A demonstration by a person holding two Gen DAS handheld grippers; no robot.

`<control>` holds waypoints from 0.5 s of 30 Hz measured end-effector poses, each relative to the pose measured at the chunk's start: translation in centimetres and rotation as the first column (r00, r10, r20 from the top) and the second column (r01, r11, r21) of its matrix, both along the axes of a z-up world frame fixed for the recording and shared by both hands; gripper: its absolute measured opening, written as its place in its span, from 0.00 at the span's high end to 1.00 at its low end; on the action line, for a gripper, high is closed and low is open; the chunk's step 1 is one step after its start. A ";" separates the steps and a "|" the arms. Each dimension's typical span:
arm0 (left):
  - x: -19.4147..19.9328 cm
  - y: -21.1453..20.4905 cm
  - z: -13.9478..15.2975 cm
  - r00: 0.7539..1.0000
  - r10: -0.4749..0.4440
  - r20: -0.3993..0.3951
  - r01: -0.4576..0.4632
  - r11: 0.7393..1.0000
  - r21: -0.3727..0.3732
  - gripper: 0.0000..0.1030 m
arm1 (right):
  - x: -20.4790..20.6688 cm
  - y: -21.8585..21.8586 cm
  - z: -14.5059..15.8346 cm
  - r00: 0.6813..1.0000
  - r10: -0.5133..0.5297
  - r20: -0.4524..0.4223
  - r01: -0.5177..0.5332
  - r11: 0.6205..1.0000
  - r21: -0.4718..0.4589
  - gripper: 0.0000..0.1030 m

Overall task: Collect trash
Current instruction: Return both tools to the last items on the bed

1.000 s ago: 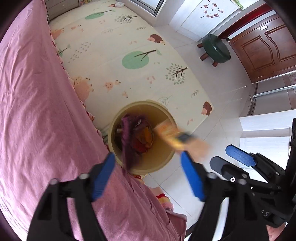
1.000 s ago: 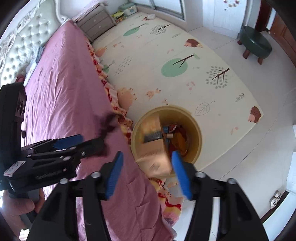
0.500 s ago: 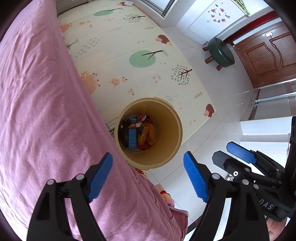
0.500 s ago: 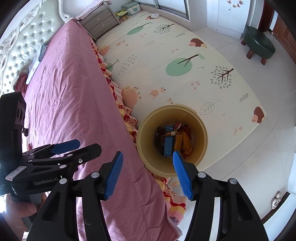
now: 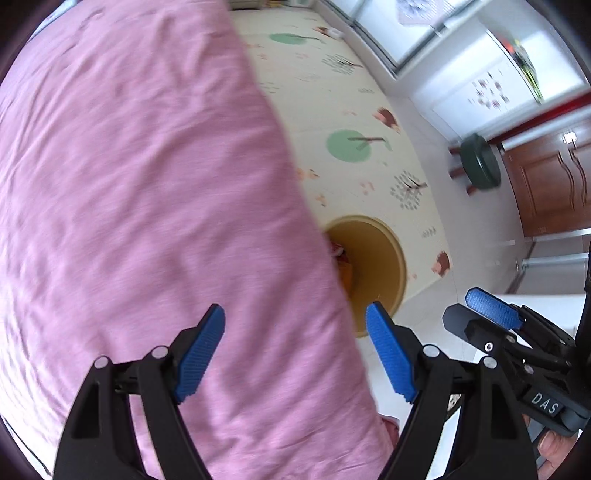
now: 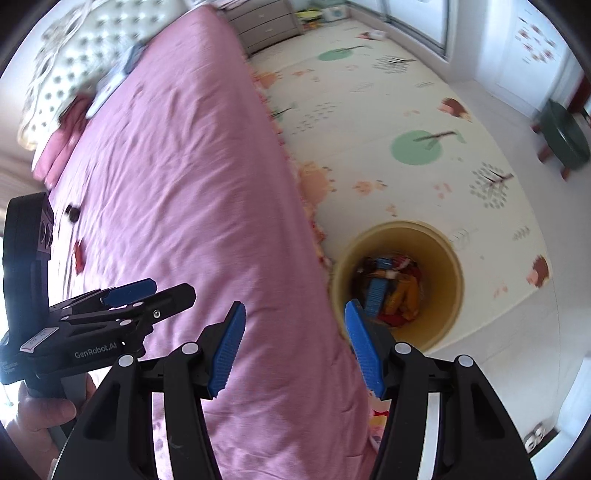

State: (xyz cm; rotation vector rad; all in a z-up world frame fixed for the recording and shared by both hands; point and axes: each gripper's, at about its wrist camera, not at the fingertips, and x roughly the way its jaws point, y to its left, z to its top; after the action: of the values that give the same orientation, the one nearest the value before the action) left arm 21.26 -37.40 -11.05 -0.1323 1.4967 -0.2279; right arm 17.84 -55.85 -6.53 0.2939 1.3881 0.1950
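A yellow bin (image 6: 448,266) stands on the floor against the bed's edge, holding mixed trash (image 6: 391,291): a blue piece, orange and red wrappers. In the left wrist view the bin (image 5: 388,258) is half hidden behind the pink bedspread (image 5: 147,184). My left gripper (image 5: 295,314) hangs open and empty over the bed's edge. My right gripper (image 6: 295,310) is also open and empty, above the bed edge beside the bin. A small dark scrap (image 6: 72,213) and a red scrap (image 6: 78,254) lie on the bedspread (image 6: 184,166) at far left.
A cartoon play mat (image 6: 406,110) covers the floor beyond the bin. A green stool (image 5: 480,162) stands near a brown wooden door (image 5: 554,177). Grey drawers (image 6: 266,22) and a tufted headboard (image 6: 59,74) with pillows are at the bed's far end.
A second ago a purple item and a cardboard box were falling into the bin. Both grippers, open and empty, have since swung away from the bin and over the bed.
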 end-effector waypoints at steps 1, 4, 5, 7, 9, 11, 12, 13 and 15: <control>-0.1 1.2 0.1 1.000 0.018 0.004 -0.018 1.000 0.003 0.24 | 0.3 1.6 0.1 1.000 0.028 0.002 -0.028 1.000 0.001 0.46; -0.6 5.1 0.6 0.997 0.079 0.014 -0.079 0.997 0.015 0.24 | 0.7 5.1 0.0 0.996 0.092 -0.001 -0.092 0.996 0.006 0.46; -0.8 6.8 0.8 0.994 0.105 0.019 -0.105 0.994 0.019 0.24 | 0.9 6.6 0.0 0.993 0.119 -0.003 -0.119 0.993 0.008 0.46; -1.3 9.7 1.1 0.988 0.151 0.023 -0.152 0.988 0.022 0.24 | 1.2 9.7 0.0 0.985 0.173 -0.006 -0.173 0.985 0.008 0.47; -1.5 12.5 1.4 0.981 0.192 0.029 -0.193 0.981 0.028 0.24 | 1.4 12.4 0.0 0.977 0.213 -0.004 -0.213 0.977 0.012 0.47; -1.8 15.1 1.6 0.972 0.231 0.035 -0.232 0.972 0.034 0.24 | 1.7 15.2 0.0 0.966 0.258 -0.002 -0.258 0.966 0.014 0.47; -2.0 16.7 1.7 0.967 0.253 0.038 -0.254 0.966 0.037 0.24 | 1.8 16.7 -0.1 0.960 0.280 -0.001 -0.280 0.960 0.016 0.47; -2.1 18.3 1.7 0.961 0.275 0.040 -0.276 0.960 0.042 0.24 | 2.0 18.0 -0.1 0.955 0.297 0.000 -0.297 0.955 0.018 0.47; -2.4 21.0 1.7 0.949 0.312 0.044 -0.314 0.948 0.048 0.24 | 2.3 21.1 -0.3 0.941 0.338 0.001 -0.338 0.941 0.023 0.47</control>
State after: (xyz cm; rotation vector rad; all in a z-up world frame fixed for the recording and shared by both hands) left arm 18.87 -16.36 -9.40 -0.3174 1.4223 0.0665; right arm 20.17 -34.75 -6.78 0.0714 1.4335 0.4954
